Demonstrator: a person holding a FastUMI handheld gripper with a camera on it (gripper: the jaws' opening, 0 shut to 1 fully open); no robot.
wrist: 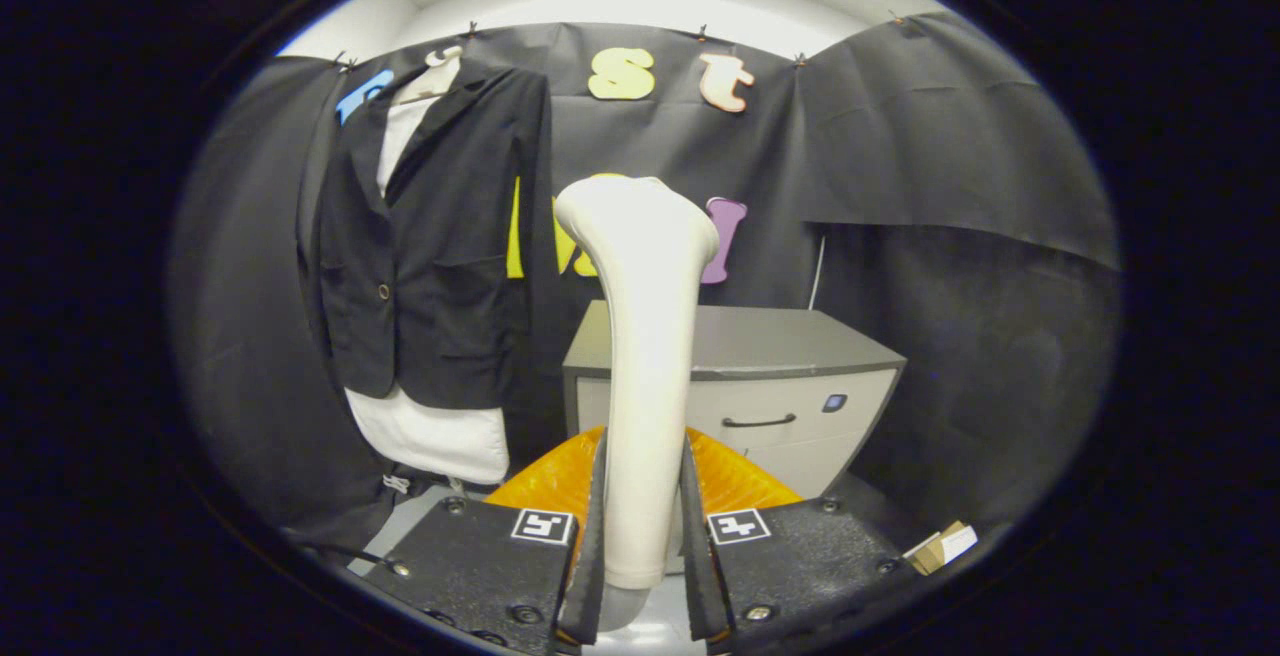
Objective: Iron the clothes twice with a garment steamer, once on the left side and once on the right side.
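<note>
1. While the gripper (640,526) is clamping the handle of the garment steamer (645,336), both fingers are pressing on its sides; the steamer is standing upright between them, its head rising above and flaring at the top.
2. The jacket (430,236), dark, is hanging over a white shirt (435,436) on the booth wall, to the left of the steamer and beyond it. Well apart; no contact.
3. A grey drawer cabinet (760,386) is sitting directly behind the steamer; an orange base (550,481) is showing just behind the steamer's lower handle, on both sides of it.
4. Judgement: the step in hand is carrying the steamer across to the jacket; neither pass looks begun.
5. Doing it well: keeping the grip firm so the handle is not twisting between the fingers; turning the steamer's head to face the cloth squarely; starting high on the jacket's left panel and drawing straight down, then repeating on the right panel.
6. Risk: the steamer's head snagging the lapel or swinging the hanger.
7. I cannot tell which way the steam face is pointing.
</note>
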